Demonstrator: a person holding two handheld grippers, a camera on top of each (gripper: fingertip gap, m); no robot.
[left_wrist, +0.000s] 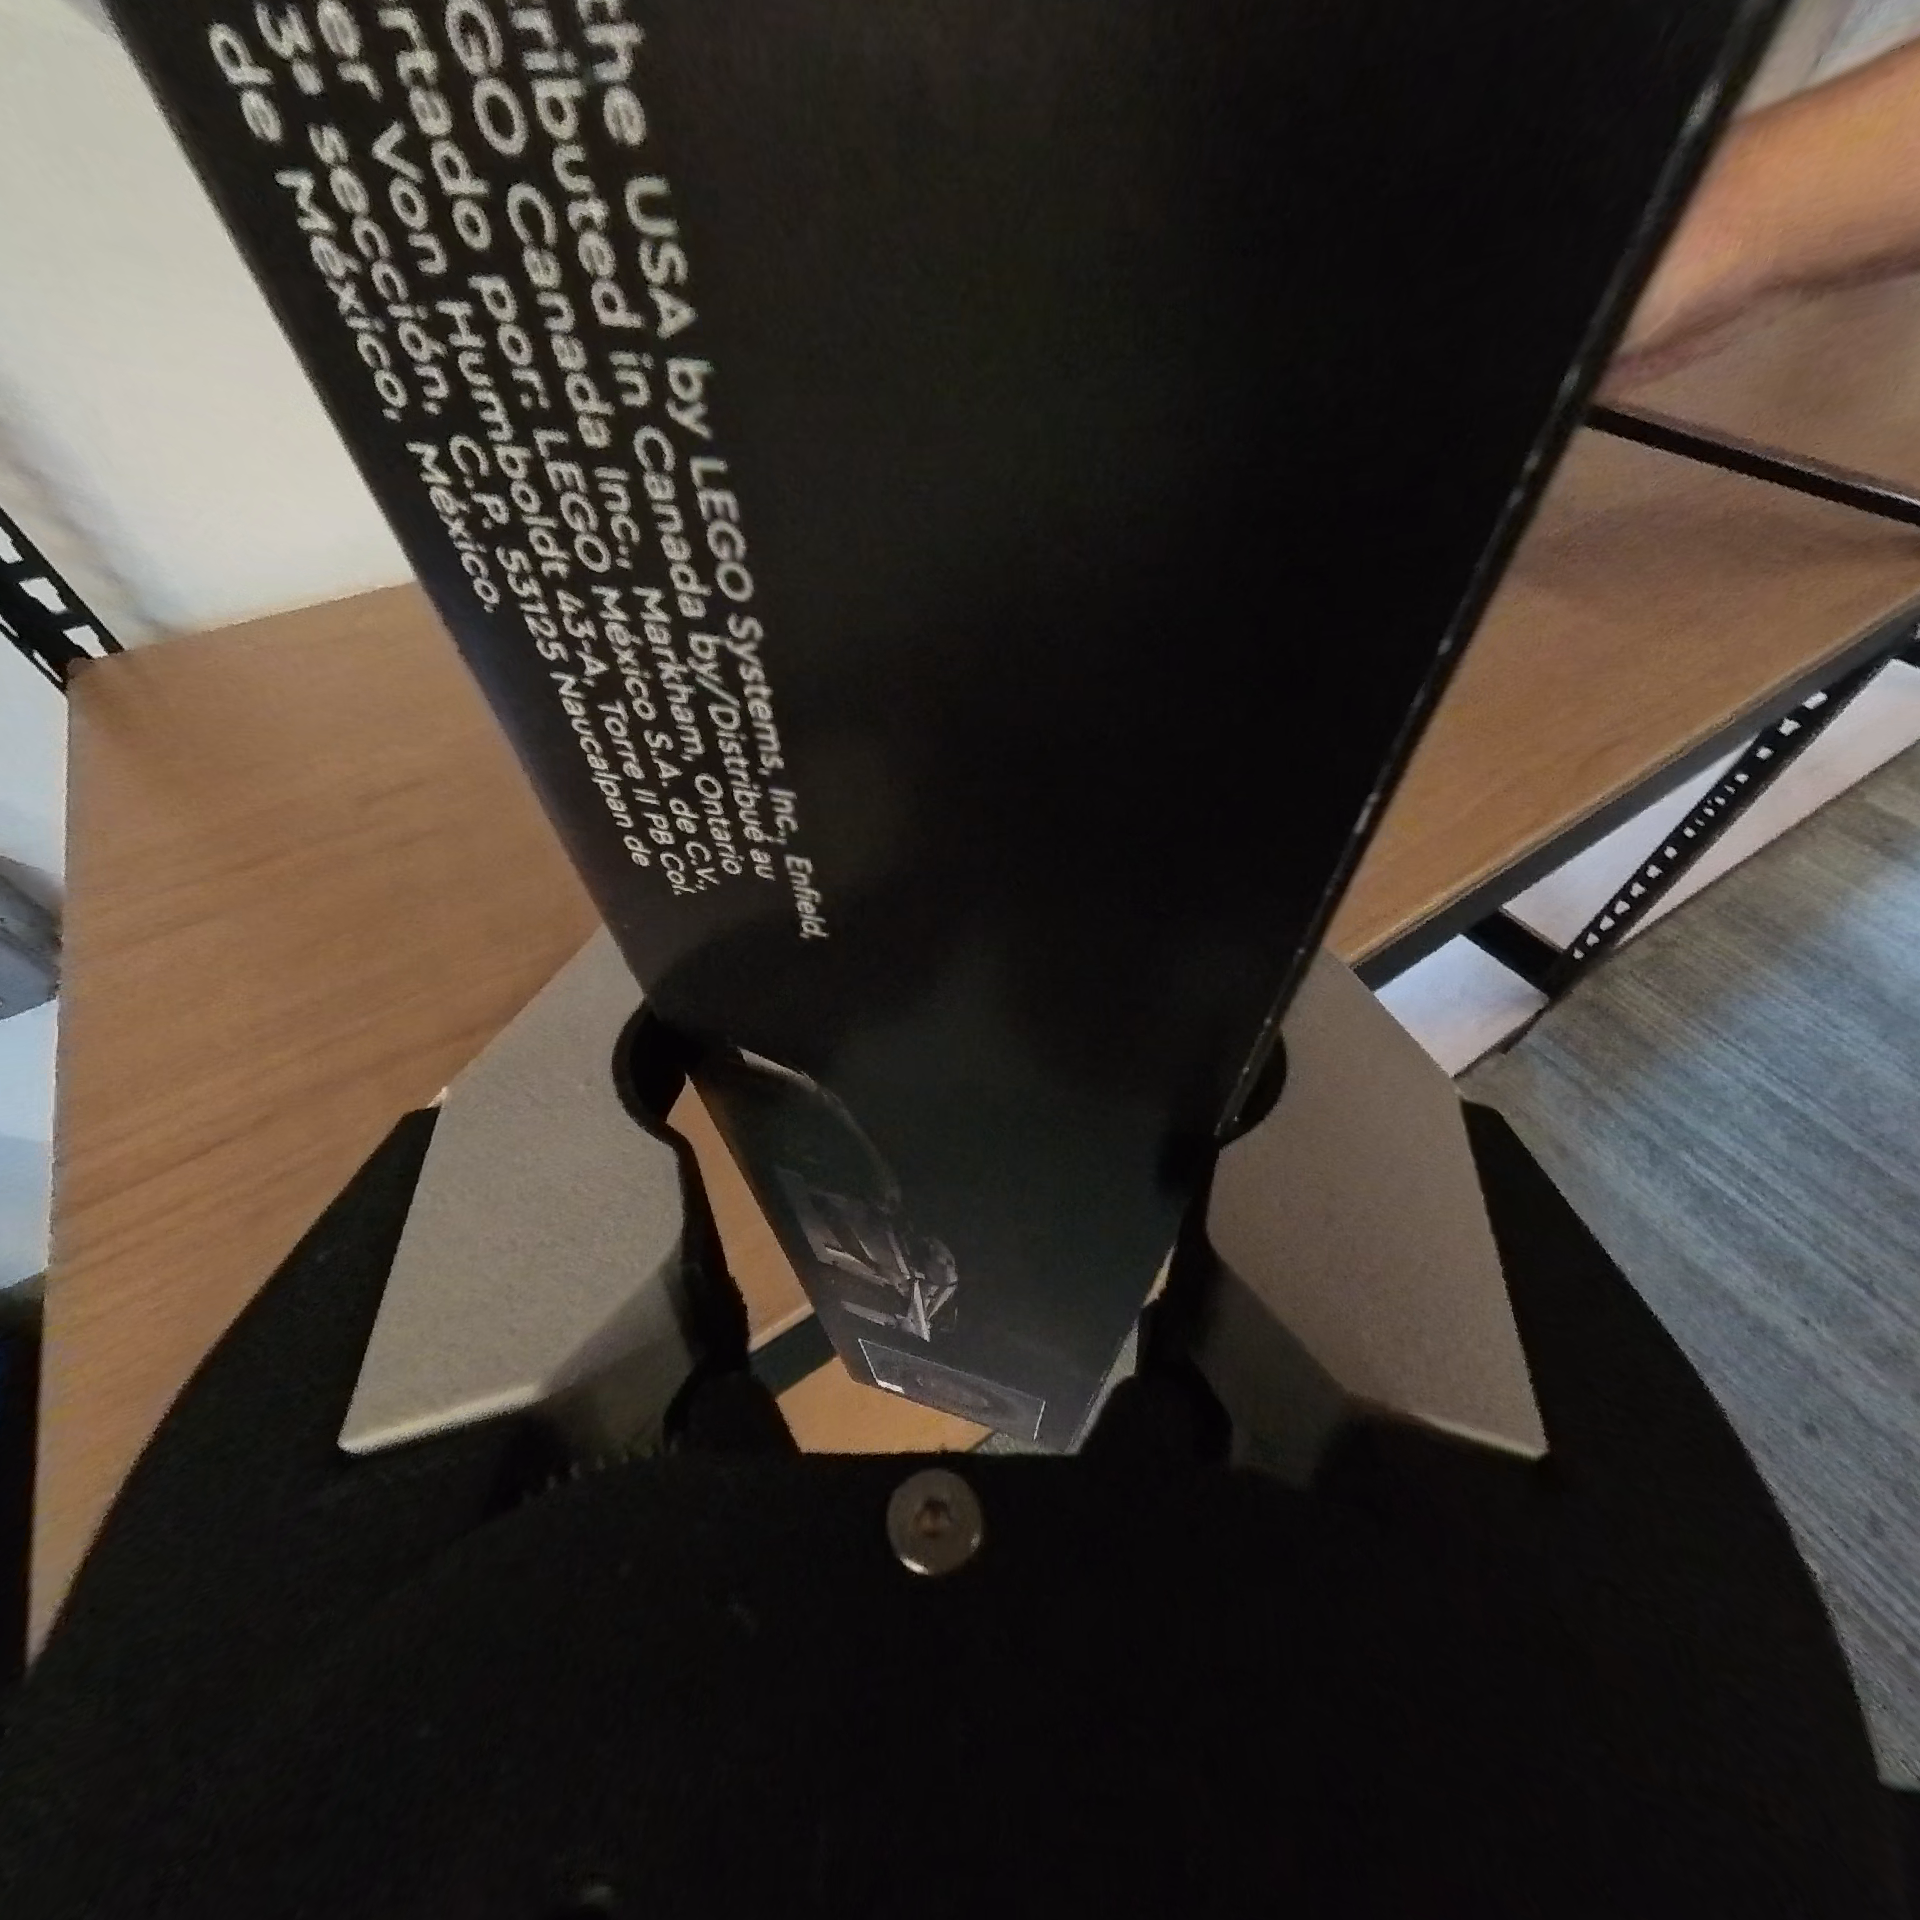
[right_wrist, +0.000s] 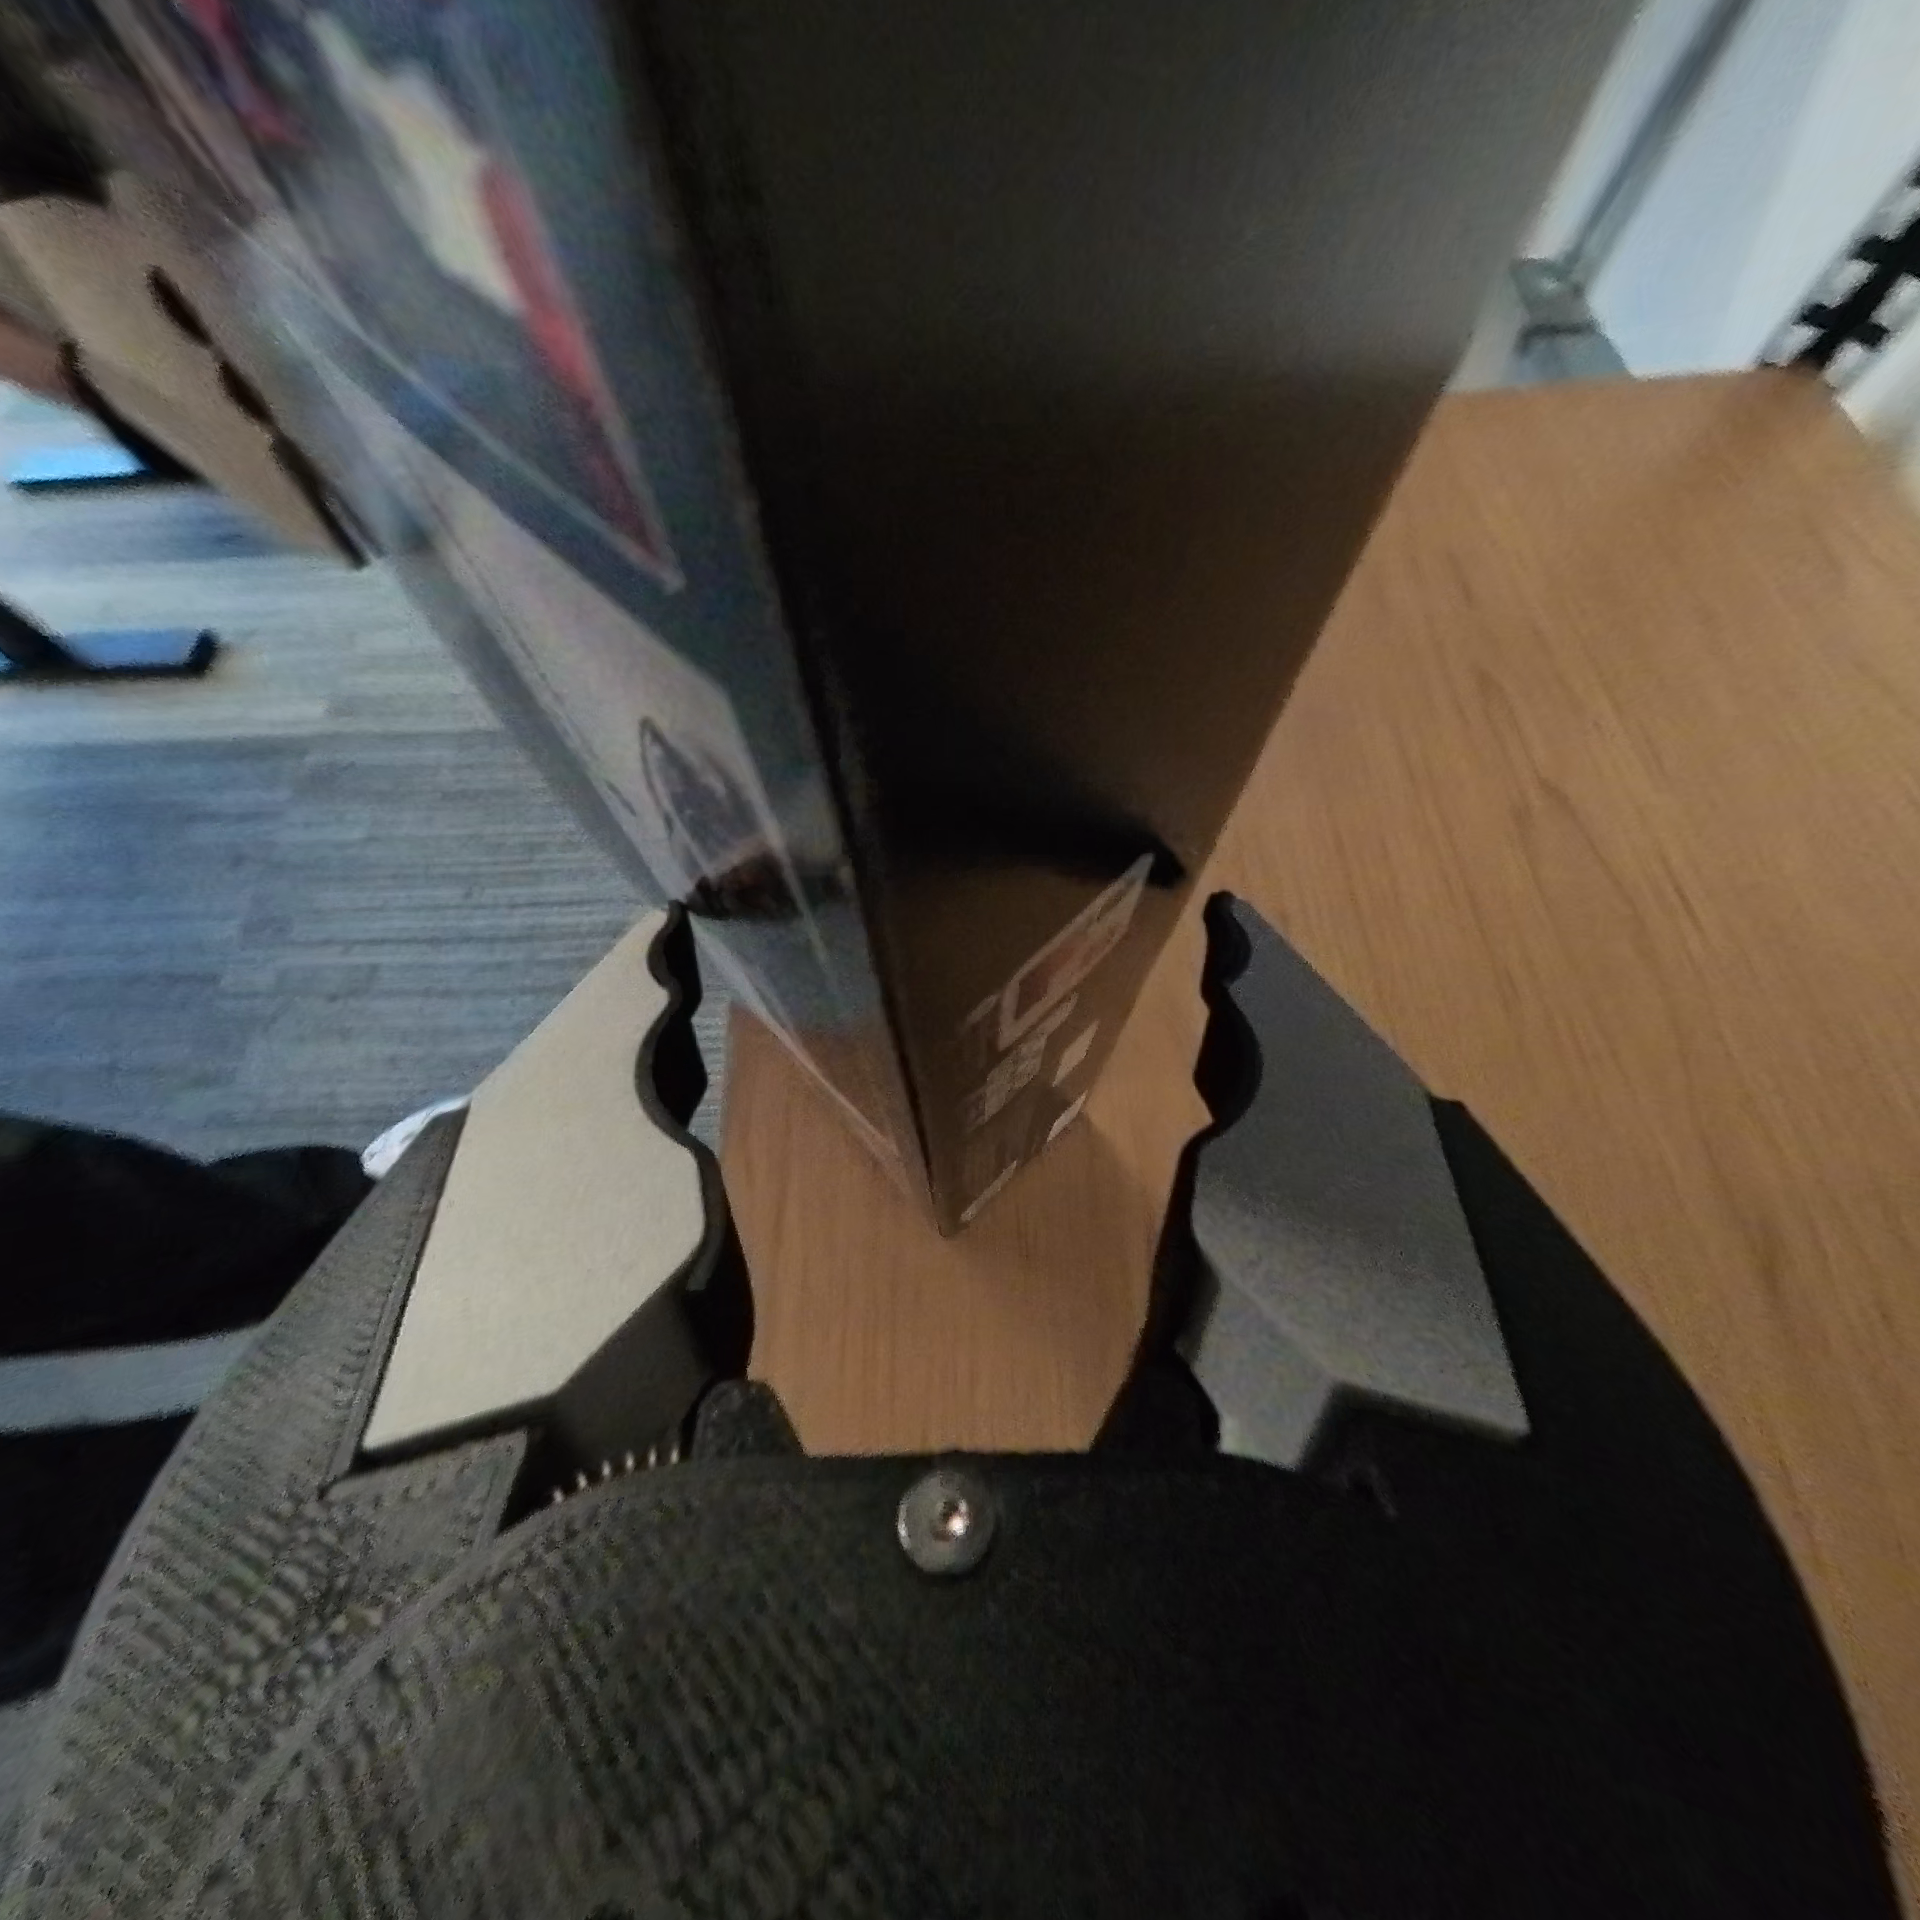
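A large black cardboard box (left_wrist: 1039, 520) with white print on one side fills the left wrist view. My left gripper (left_wrist: 951, 1060) is shut on its narrow end, and both fingertips (left_wrist: 644, 1049) press its sides. In the right wrist view the same kind of box (right_wrist: 1039, 468) stands over a wooden shelf board (right_wrist: 1558, 831), with a glossy picture face on its left. Its lower corner (right_wrist: 940, 1195) lies between the jaws of my right gripper (right_wrist: 951, 935). That gripper is open: its right finger (right_wrist: 1231, 956) stands clear of the box and its left finger (right_wrist: 675, 966) is at the picture face.
A wooden shelf board (left_wrist: 260, 883) lies under the box, with another board (left_wrist: 1662, 623) to the right on a black perforated metal rack (left_wrist: 1662, 894). Grey floor (left_wrist: 1714, 1247) shows beyond the edge, and also on the left of the right wrist view (right_wrist: 260, 831). A white wall (left_wrist: 156, 312) is behind.
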